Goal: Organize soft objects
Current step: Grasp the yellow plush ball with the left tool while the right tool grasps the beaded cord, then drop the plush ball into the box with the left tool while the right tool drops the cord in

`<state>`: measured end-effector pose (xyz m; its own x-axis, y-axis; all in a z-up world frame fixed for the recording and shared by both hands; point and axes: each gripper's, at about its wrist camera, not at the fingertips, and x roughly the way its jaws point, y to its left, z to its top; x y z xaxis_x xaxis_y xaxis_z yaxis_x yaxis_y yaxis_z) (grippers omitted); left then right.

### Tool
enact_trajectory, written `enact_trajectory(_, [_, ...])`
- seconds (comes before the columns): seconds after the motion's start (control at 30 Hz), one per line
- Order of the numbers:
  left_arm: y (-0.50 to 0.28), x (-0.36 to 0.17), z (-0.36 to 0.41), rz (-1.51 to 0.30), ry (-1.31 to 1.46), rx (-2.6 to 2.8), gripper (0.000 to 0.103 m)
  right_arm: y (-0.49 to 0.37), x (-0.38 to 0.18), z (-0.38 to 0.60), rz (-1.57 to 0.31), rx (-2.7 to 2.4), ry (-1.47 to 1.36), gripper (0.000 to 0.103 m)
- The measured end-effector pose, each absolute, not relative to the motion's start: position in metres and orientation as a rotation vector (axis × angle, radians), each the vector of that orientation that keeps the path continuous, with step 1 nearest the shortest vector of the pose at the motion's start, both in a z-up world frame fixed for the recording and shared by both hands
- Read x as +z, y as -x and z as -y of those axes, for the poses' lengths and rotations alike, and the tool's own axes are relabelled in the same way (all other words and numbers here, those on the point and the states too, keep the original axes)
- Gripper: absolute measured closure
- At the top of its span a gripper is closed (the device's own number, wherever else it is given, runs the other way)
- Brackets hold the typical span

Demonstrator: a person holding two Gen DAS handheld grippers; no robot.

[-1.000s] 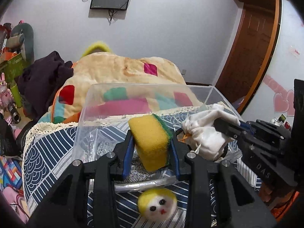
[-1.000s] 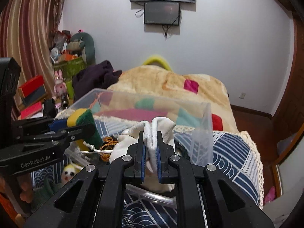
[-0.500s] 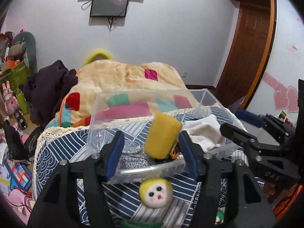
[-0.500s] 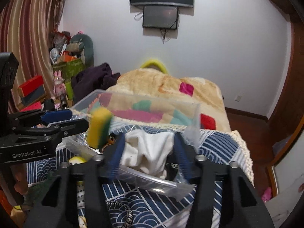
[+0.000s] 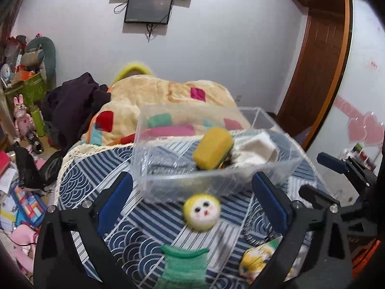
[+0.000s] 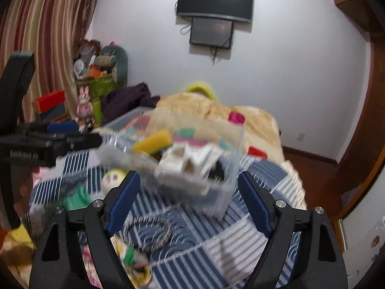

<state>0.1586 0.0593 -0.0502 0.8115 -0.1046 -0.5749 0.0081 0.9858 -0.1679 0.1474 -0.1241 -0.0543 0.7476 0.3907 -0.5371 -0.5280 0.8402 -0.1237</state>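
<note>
With the sponge (image 5: 213,148) and white cloth (image 5: 256,148) already in the bin (image 5: 168,187) beyond both wide-open, empty grippers, left (image 5: 192,207) and right (image 6: 186,201), the face ball (image 5: 201,210) between the left jaws and the green cloth (image 5: 184,266) nearer still awaited sorting.

No text, label, brand or number can be read. In the right wrist view, at the left edge of the frame, the side of the left gripper (image 6: 96,139) carries a line of pale lettering, but motion blur smears it past reading. In the left wrist view, the white board (image 5: 365,55) at the upper right of the frame bears a small red mark, too small to tell whether it is writing. The two dark screens on the wall show no characters in either view.
</note>
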Motion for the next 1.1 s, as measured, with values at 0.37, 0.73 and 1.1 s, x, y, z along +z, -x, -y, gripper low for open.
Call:
enact_trajectory(0.37, [-0.161, -0.1, -0.038, -0.721, 0.077, -0.072, 0.01, -0.16, -0.105, 0.125, -0.748, 0.589, 0.218, 0.064])
enact_trajectory(0.73, [-0.179, -0.121, -0.025, -0.795, 0.097, -0.126, 0.06, -0.156, -0.104, 0.126, -0.741, 0.607, 0.163, 0.095])
enact_trajectory(1.1, [-0.146, -0.1, -0.027, -0.708, 0.085, -0.122, 0.06, -0.143, -0.077, 0.135, -0.609, 0.574, 0.159, 0.096])
